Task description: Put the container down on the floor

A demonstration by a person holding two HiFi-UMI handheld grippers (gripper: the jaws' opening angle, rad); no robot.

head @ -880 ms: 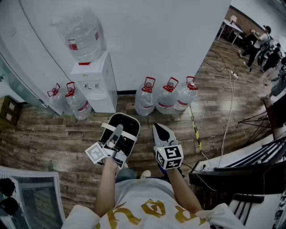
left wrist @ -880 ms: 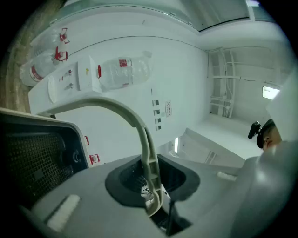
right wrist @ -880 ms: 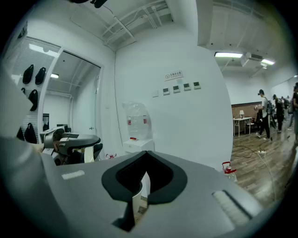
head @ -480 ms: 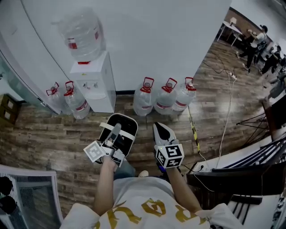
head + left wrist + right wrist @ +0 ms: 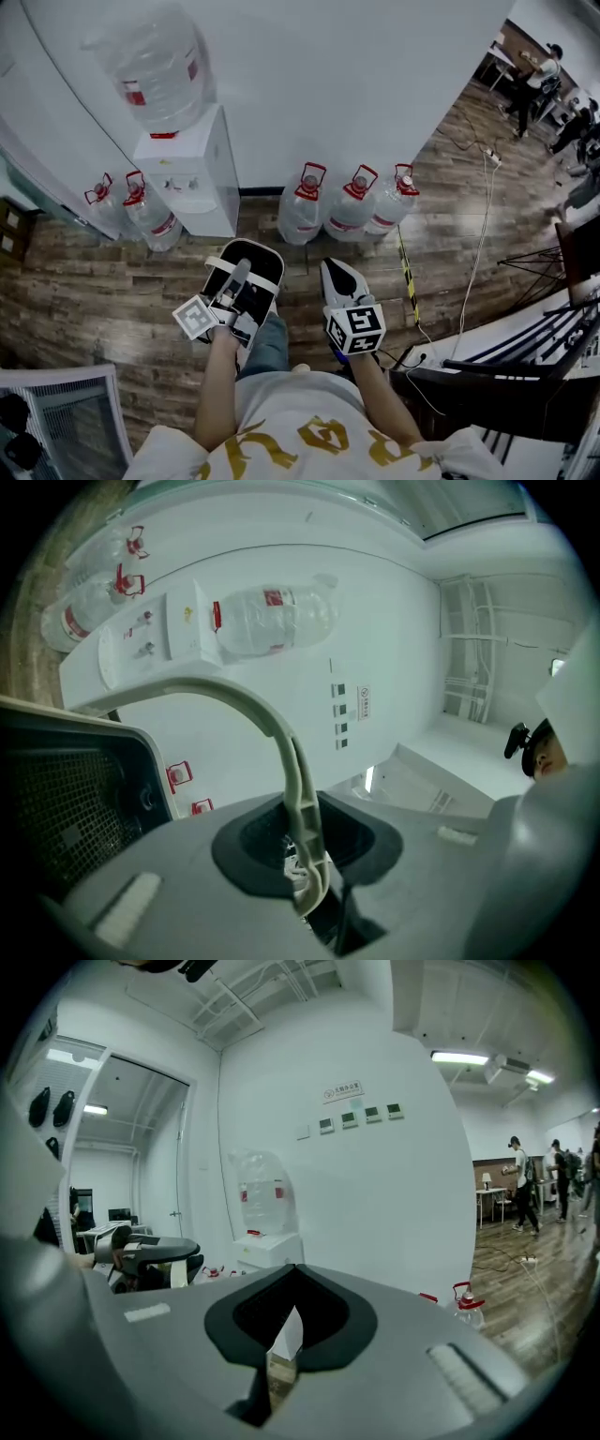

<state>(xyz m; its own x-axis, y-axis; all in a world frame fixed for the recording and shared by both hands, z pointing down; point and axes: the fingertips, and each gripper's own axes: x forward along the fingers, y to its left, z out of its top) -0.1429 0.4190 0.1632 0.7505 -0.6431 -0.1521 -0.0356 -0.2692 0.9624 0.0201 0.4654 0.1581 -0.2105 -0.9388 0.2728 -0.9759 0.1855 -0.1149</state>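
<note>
Cream ribbed plastic handle (image 5: 300, 799) of the black mesh-sided container (image 5: 270, 259) sits clamped in the left hand-held gripper (image 5: 238, 283), above glossy plank floor (image 5: 112, 300); right hand-held gripper (image 5: 338, 274) closed, empty.

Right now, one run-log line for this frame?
phase: carry | left gripper: shut on handle | container: hanging, off the floor | right gripper: shut, empty

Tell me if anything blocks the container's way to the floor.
Nothing visible does. The container hangs from the left tool over wood floor; the water bottles stand apart by the wall, the person's leg close behind it.
</note>
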